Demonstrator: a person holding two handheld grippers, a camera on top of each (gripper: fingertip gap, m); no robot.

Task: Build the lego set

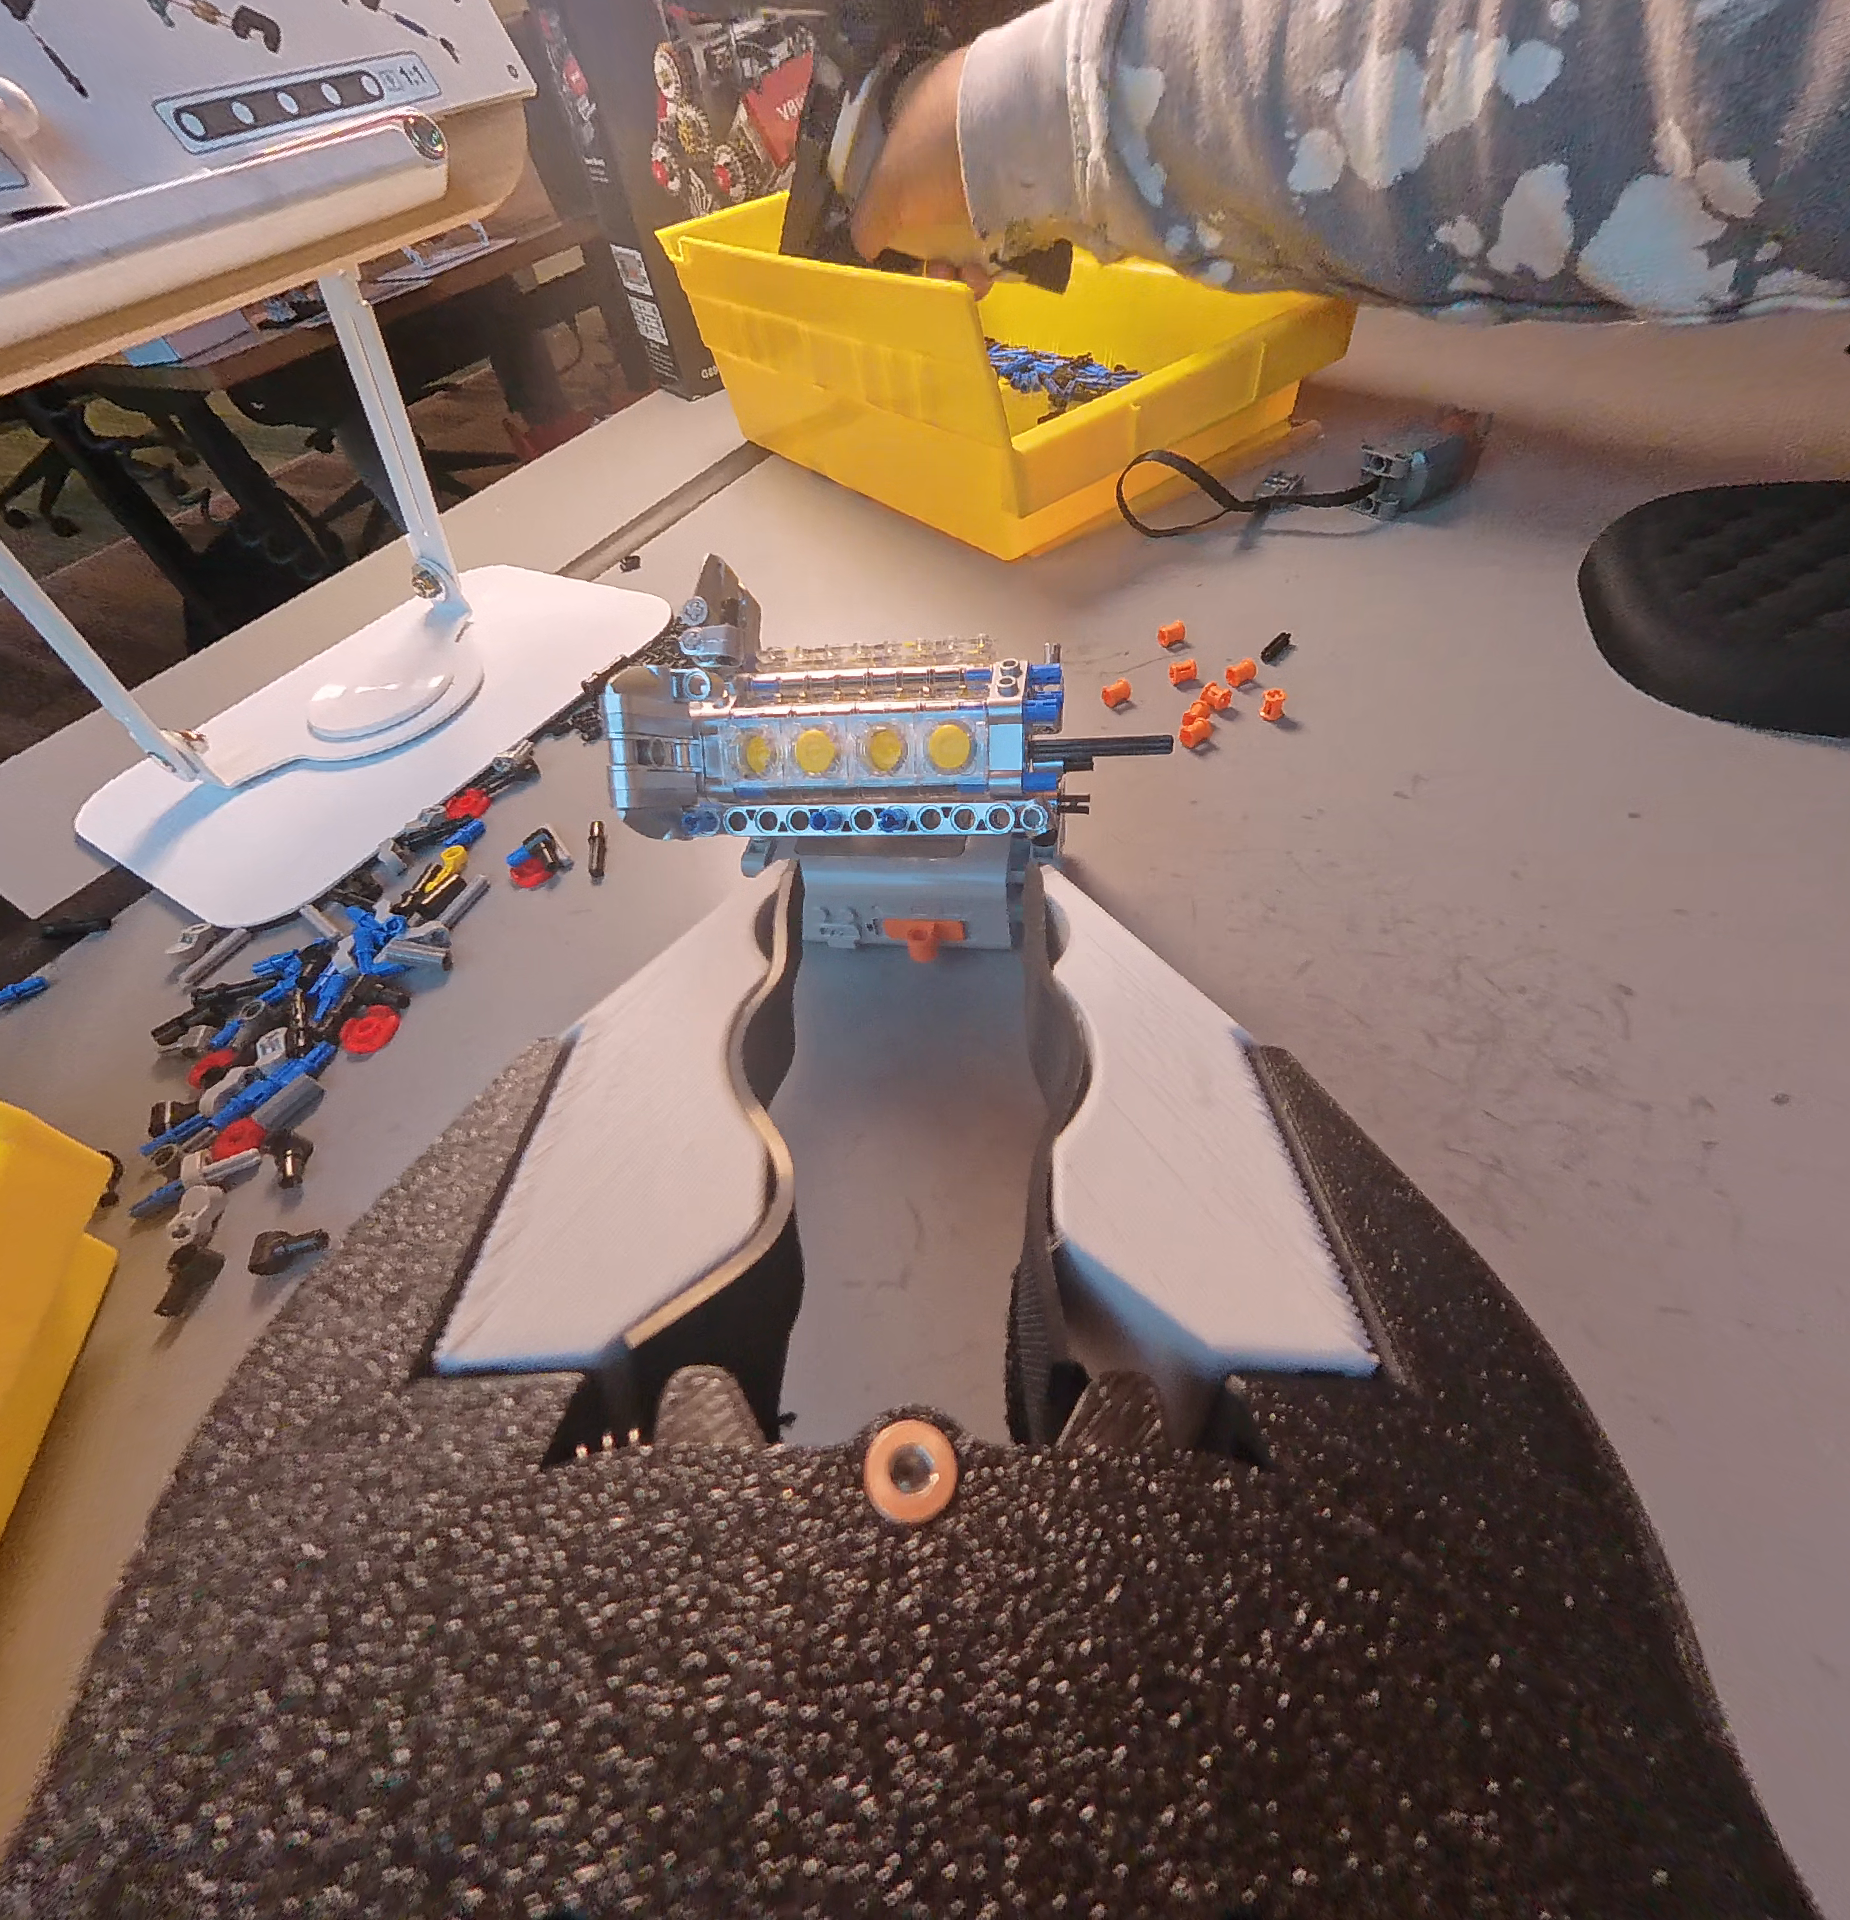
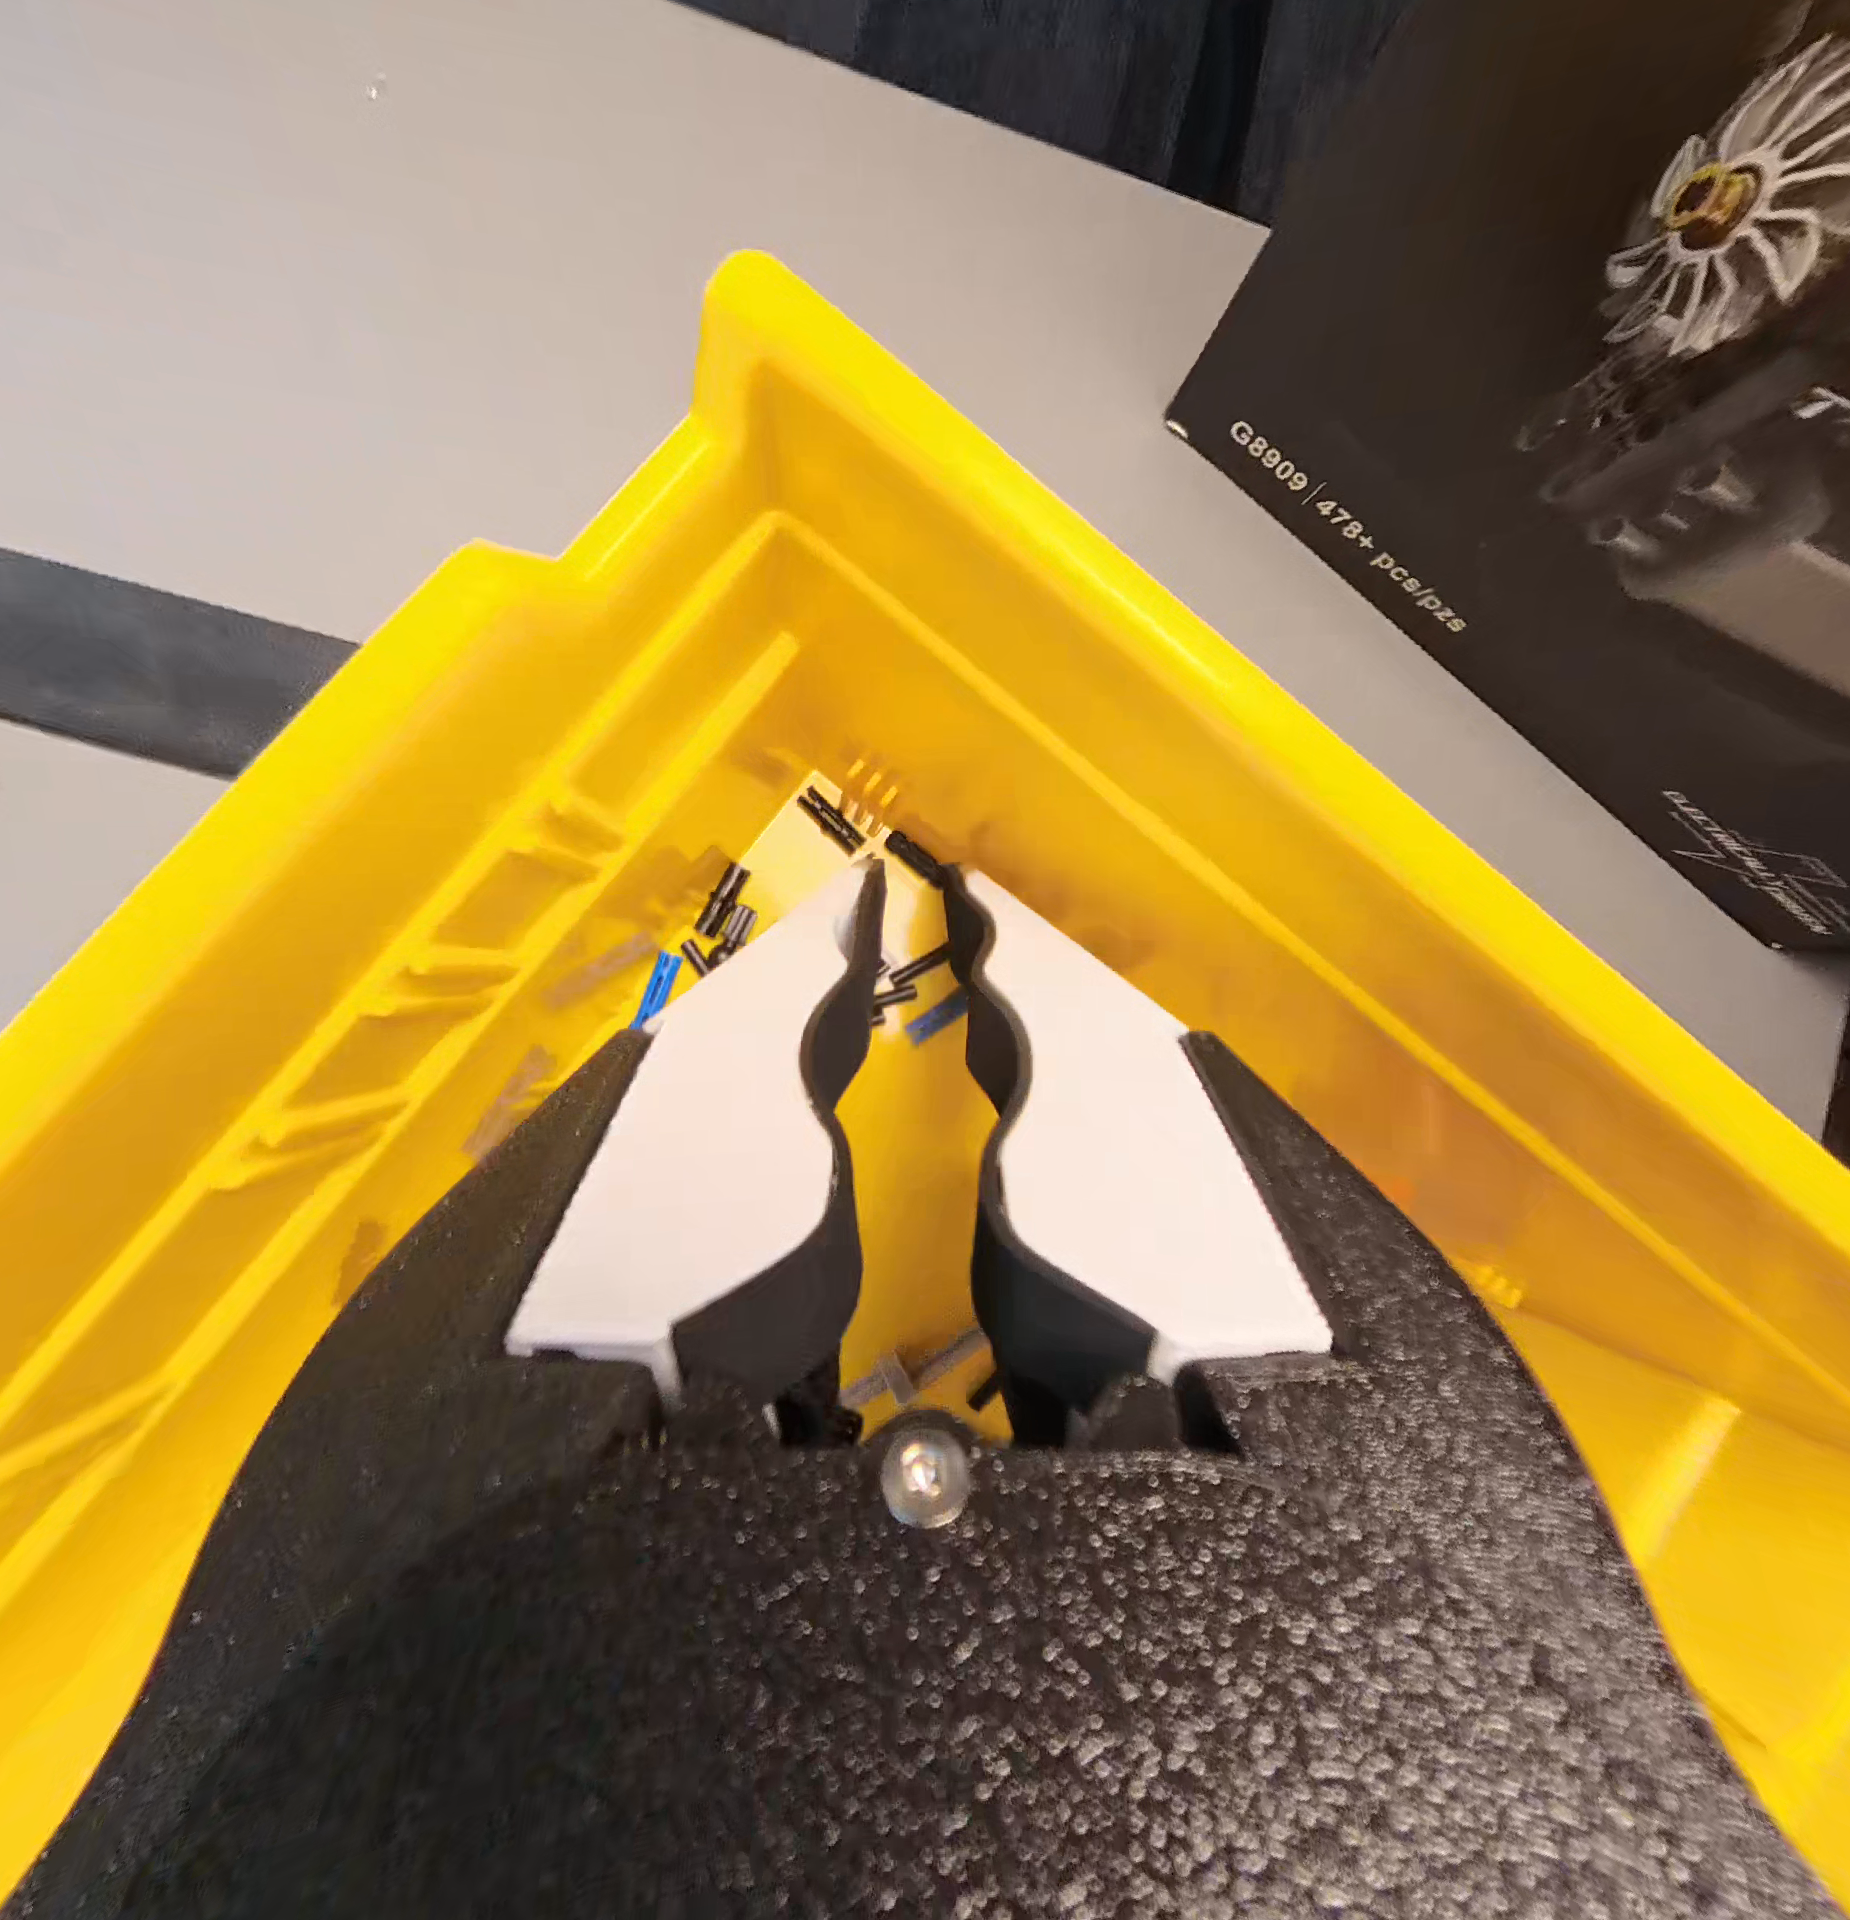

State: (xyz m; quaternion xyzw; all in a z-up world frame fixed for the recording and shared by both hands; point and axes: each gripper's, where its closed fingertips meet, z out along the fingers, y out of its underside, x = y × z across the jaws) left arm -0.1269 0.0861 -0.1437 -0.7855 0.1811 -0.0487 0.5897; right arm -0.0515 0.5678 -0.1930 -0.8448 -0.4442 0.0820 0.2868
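The grey bench (image 1: 1420,987) carries a grey-and-blue brick engine model (image 1: 848,753) at its middle. Left of it lies a scatter of small plastic pins (image 1: 297,997) before a white flat stand base (image 1: 381,727). Behind it sits a yellow plastic bin (image 1: 859,353); small orange bushings (image 1: 1207,691) lie to its right.

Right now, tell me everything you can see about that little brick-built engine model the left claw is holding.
The engine model looks like grey plastic building bricks with blue pins, a clear top and four yellow round pistons along its near side. A perforated grey beam runs under them, and black axles stick out to the right. It sits upright and level on a grey base block with an orange switch. The left claw grips that base from both sides. Whether it rests on the table is unclear.
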